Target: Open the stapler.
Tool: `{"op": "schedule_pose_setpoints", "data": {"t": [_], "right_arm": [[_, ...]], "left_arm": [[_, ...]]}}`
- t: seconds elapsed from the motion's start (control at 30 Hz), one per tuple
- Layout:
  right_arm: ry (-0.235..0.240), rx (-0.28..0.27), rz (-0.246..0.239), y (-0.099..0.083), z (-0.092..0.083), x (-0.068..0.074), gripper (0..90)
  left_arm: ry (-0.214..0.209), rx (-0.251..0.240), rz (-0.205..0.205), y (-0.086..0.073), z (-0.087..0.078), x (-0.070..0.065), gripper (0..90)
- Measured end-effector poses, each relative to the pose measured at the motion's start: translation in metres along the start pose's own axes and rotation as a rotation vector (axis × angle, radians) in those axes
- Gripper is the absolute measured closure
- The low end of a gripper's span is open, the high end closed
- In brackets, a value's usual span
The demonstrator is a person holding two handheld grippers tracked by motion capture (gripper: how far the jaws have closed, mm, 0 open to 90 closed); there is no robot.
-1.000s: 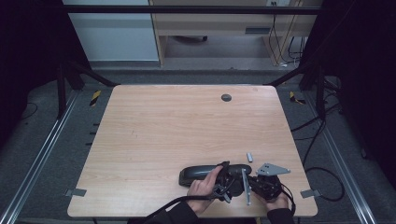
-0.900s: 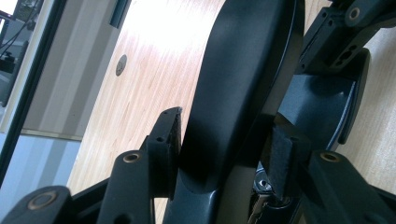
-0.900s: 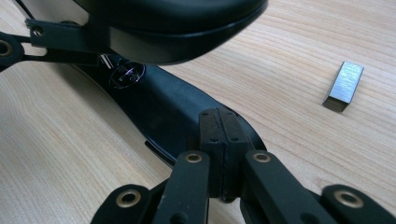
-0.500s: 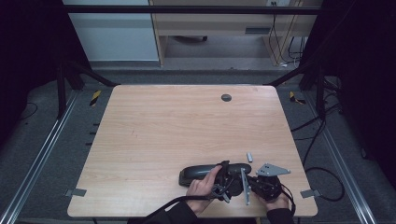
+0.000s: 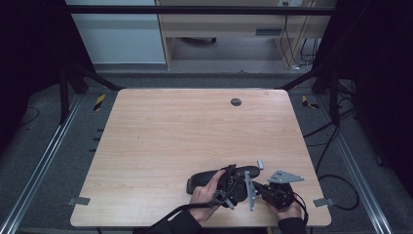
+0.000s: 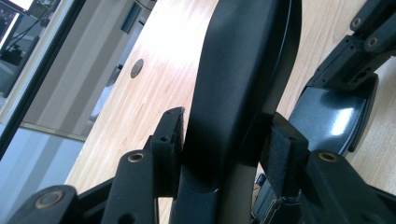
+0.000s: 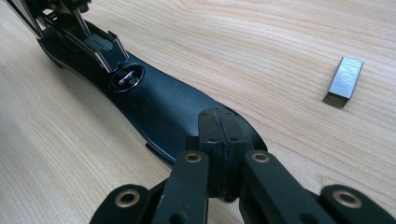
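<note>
A long black moulded piece [image 5: 204, 178] lies near the table's front edge. In the left gripper view it [image 6: 243, 70] runs up between the jaws of my left gripper [image 6: 224, 140], and both pads press on its sides. From above, my left gripper [image 5: 229, 187] sits over the piece's right half, with a hand on it. My right gripper [image 7: 222, 135] is shut, its joined tips resting over the rounded end of the black piece [image 7: 159, 102]. From above, my right gripper [image 5: 260, 189] is just right of the left one, under its grey plate [image 5: 285, 176].
A small metal block [image 5: 260, 164] [image 7: 345, 79] lies on the wood just beyond the grippers. A thin silver bar [image 5: 250, 191] shows between the two hands. A round dark grommet [image 5: 236, 102] sits at the table's far side. Cables trail off the right edge.
</note>
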State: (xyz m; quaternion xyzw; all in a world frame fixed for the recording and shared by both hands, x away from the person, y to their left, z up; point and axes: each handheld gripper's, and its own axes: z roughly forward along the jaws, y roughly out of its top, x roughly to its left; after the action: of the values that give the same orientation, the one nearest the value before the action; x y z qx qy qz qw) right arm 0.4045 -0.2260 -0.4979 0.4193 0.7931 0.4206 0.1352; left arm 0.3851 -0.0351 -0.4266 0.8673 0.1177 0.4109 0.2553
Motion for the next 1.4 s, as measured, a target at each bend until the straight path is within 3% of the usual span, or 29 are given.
{"op": "schedule_pose_setpoints", "data": {"t": [0.67,1.4], "right_arm": [[-0.004,0.012,0.009,0.001,0.0,0.001,90.0],[-0.012,0.014,0.001,0.001,0.0,0.001,90.0]], "left_arm": [[0.021,-0.052,-0.103,-0.008,-0.019,0.02,55.2],[0.063,-0.101,-0.242,-0.024,-0.043,0.044,57.9]]}}
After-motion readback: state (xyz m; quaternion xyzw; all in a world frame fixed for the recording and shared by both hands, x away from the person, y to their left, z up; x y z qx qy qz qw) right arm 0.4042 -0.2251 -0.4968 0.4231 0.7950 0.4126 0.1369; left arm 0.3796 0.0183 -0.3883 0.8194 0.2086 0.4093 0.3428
